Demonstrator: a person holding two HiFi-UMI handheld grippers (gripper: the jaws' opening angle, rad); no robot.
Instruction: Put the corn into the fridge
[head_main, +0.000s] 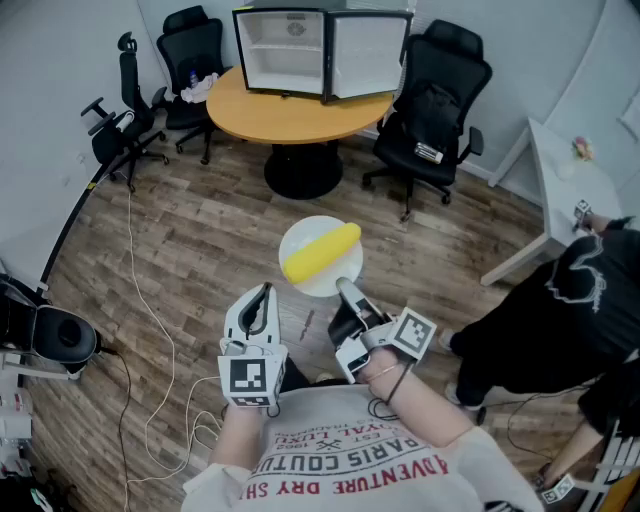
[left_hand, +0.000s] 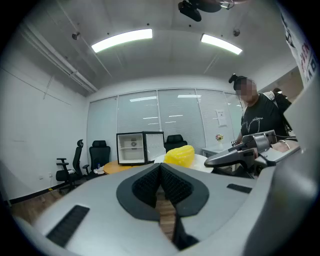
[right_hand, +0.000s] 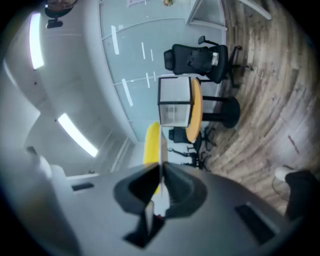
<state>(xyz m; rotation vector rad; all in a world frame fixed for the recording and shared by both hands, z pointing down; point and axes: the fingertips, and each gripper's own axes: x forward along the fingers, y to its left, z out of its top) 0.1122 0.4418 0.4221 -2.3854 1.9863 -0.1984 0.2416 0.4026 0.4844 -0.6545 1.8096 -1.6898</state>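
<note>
On the white plate (head_main: 296, 238) out in front of me lies the corn (head_main: 320, 252), loose and lengthwise. My right gripper (head_main: 347, 293) pinches the plate's near rim, its jaws nearly together on the thin edge, so the corn rides in the air above the floor (head_main: 200, 240). My left gripper (head_main: 264, 292) is closed on nothing, just beside the right. The fridge (head_main: 285, 50) stands on the round table (head_main: 290, 110) well ahead, its door (head_main: 370, 55) open. I judge the corn lifted; the carry across and the placing inside are left.
</note>
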